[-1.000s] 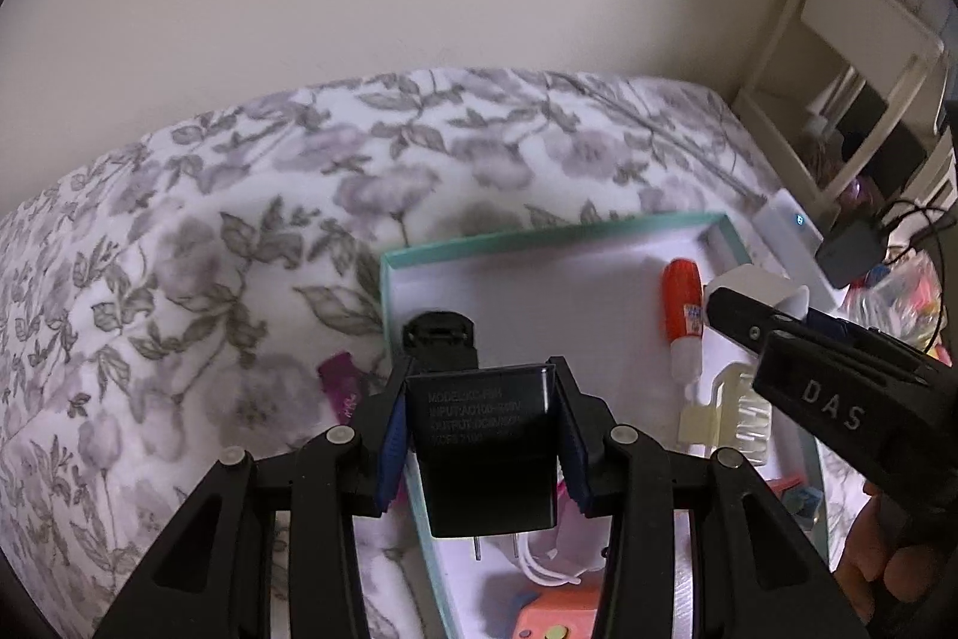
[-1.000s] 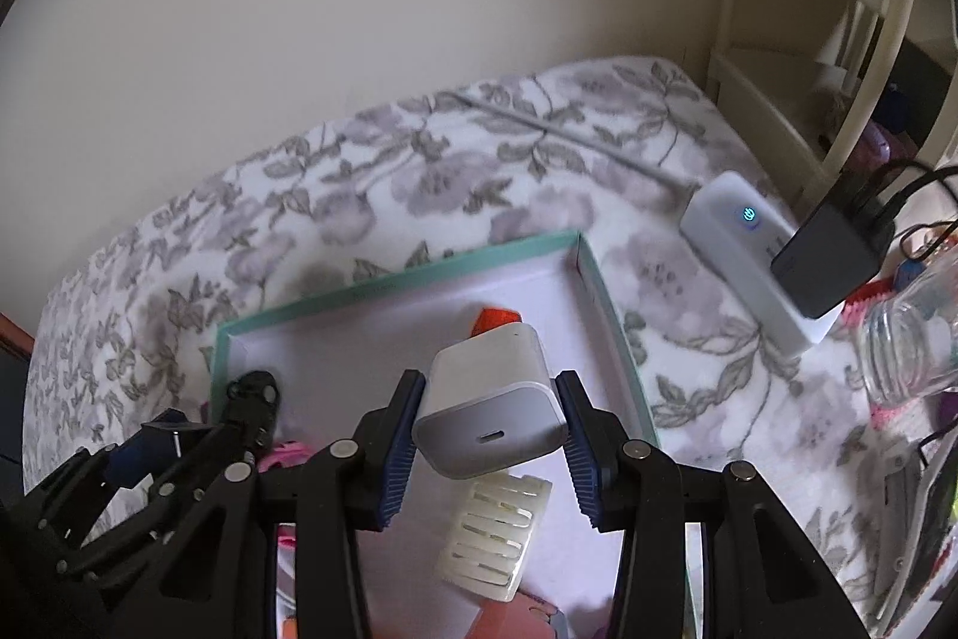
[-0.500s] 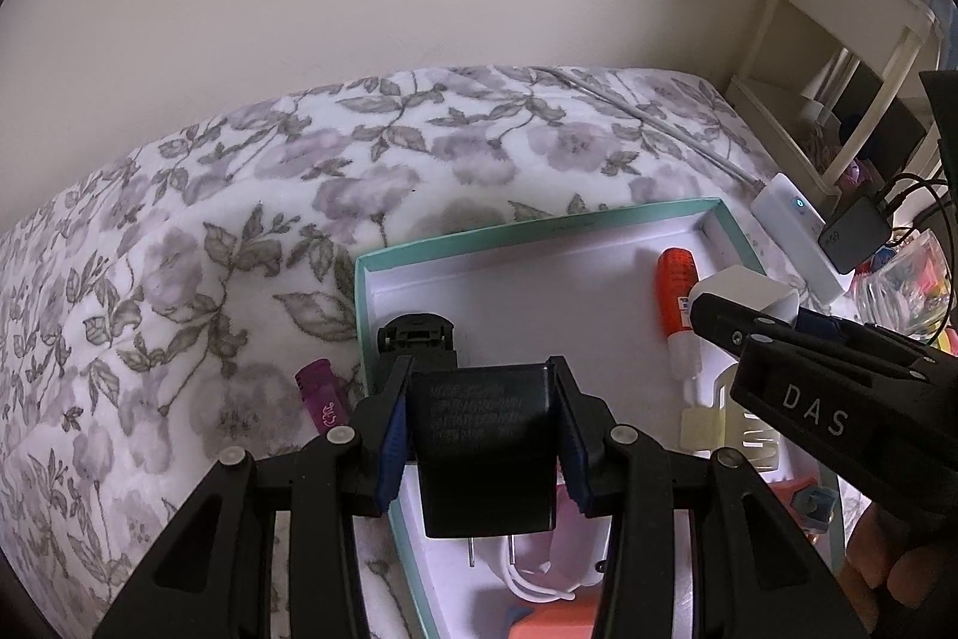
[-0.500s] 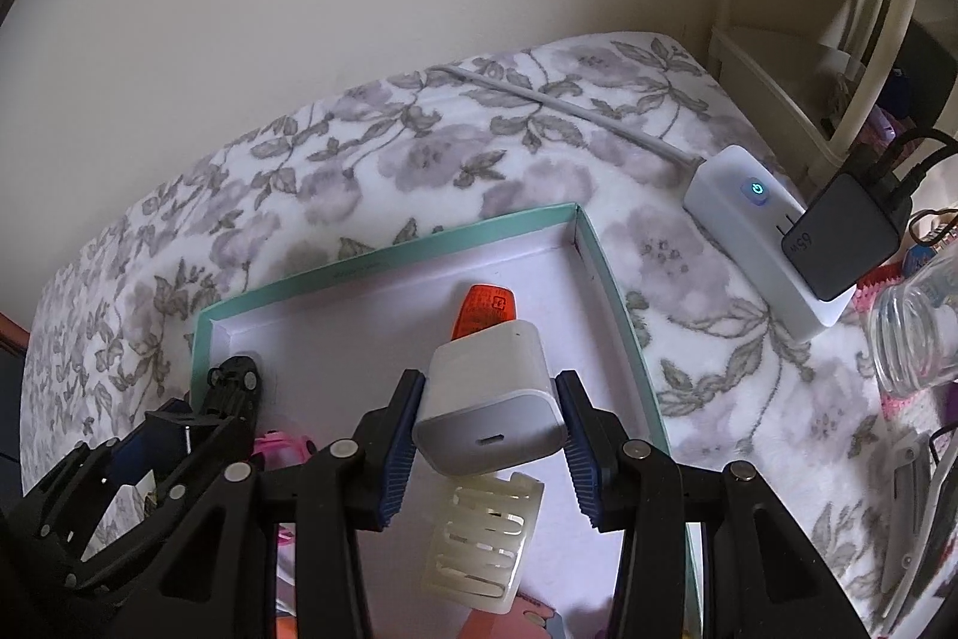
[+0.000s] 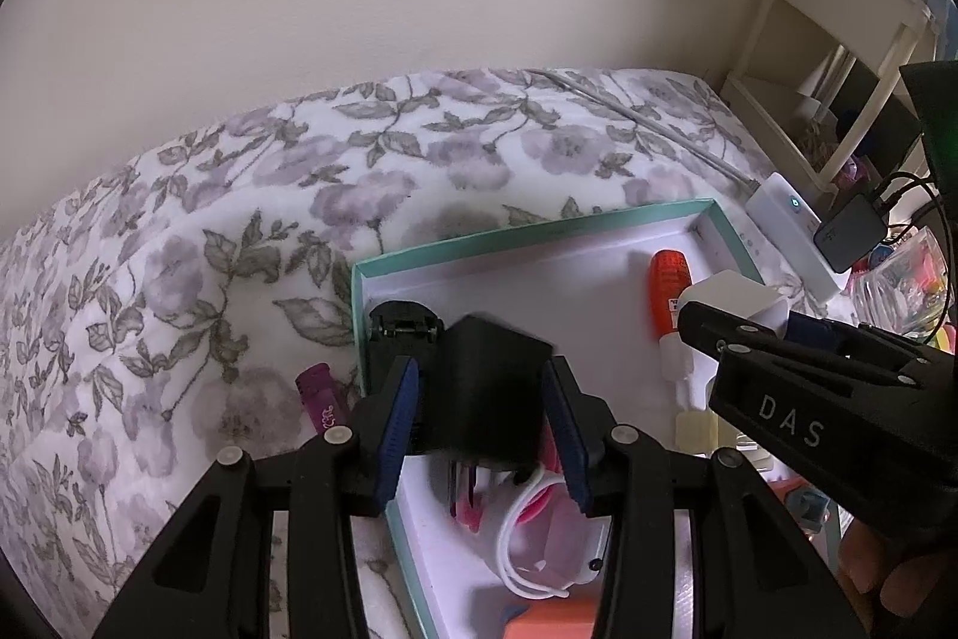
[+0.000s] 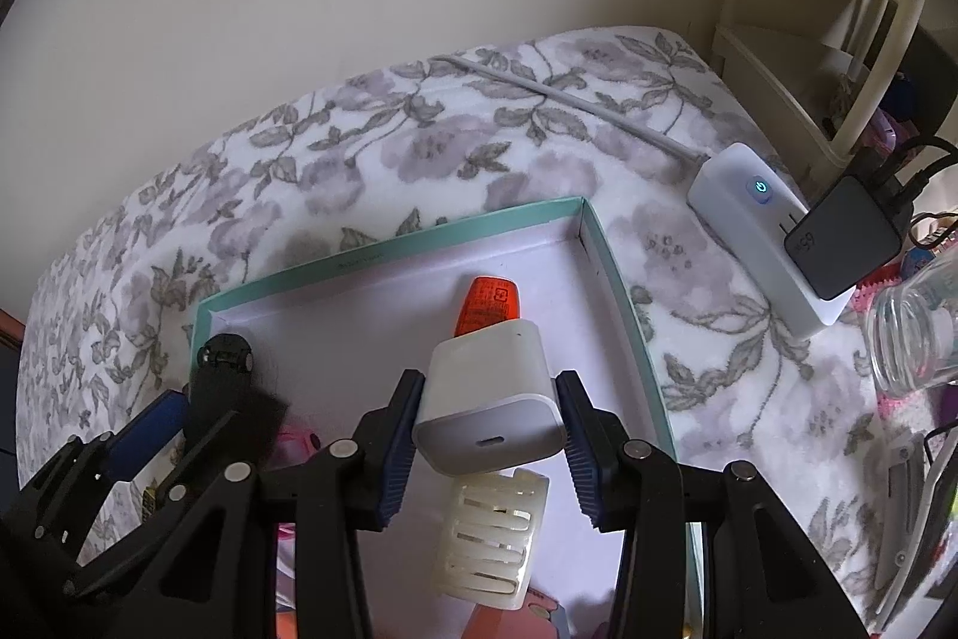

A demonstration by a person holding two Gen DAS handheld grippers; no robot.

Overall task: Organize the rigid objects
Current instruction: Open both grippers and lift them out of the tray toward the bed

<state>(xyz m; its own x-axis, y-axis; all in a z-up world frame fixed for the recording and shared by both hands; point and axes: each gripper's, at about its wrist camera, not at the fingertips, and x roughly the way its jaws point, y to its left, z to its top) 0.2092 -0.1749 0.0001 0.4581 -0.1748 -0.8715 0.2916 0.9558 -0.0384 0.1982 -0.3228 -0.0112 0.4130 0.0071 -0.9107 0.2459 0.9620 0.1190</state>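
A teal-rimmed box lid point(image 5: 539, 235) point(image 6: 395, 253) lies on the floral bedspread. My left gripper point(image 5: 482, 435) has opened over its left side; a black charger point(image 5: 488, 399), blurred and tilted, sits loose between the fingers. My right gripper point(image 6: 488, 450) holds a white charger point(image 6: 488, 399) over the box's right half, seen also in the left wrist view point(image 5: 733, 297). An orange-capped tube point(image 6: 488, 306), a cream plastic clip point(image 6: 488, 543) and a black round item point(image 5: 401, 324) lie in the box.
A purple tube point(image 5: 323, 399) lies on the bedspread left of the box. A white power strip point(image 6: 760, 232) with a dark adapter point(image 6: 841, 235) lies to the right, beside a clear bottle point(image 6: 916, 339). A cream shelf point(image 5: 838, 58) stands far right.
My left gripper's fingers have spread apart and the black charger has tipped and blurred between them. The right gripper keeps its grip on the white charger; both views have shifted slightly.
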